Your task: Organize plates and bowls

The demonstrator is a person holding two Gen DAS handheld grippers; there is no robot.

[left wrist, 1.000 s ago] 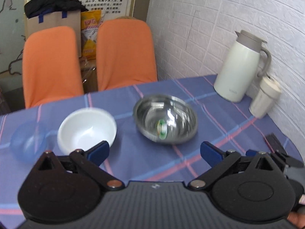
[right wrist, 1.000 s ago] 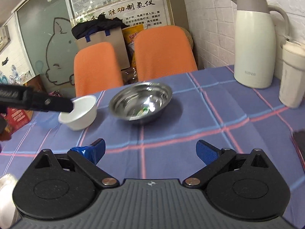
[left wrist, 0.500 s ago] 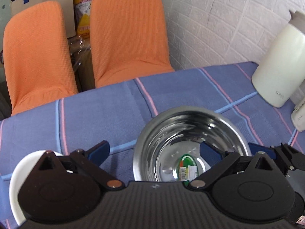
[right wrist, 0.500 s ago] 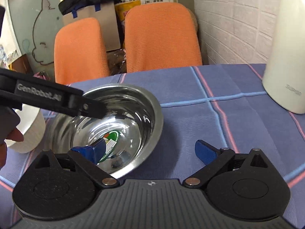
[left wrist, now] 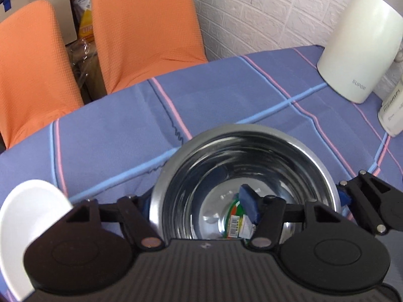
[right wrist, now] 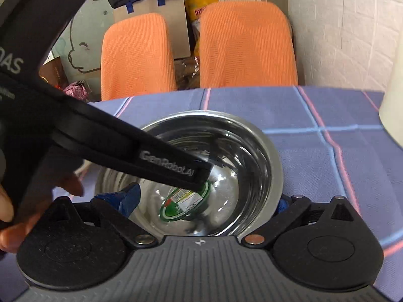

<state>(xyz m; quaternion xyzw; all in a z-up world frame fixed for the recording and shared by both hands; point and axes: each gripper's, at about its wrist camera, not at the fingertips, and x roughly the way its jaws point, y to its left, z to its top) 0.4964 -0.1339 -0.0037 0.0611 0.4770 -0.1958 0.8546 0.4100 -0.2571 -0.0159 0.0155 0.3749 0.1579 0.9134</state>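
Steel bowl (left wrist: 284,156): shiny, round, upright on blue checked cloth, mouth up; green-rimmed barcode sticker (right wrist: 185,200) on inner bottom (print unreadable). White bowl (left wrist: 27,216): plain, smaller, upright, just left of steel bowl in left wrist view, partly hidden, rims apart.

white brick wall (left wrist: 264,12) at right, two orange chairs (left wrist: 143,25) behind blue plaid tabletop (left wrist: 113,136), cardboard box (right wrist: 161,7), poster behind

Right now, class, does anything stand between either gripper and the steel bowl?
Nothing visible does. The left gripper straddles the left wall of the round stainless-steel bowl, and the right gripper straddles its right wall, one finger inside, one outside.
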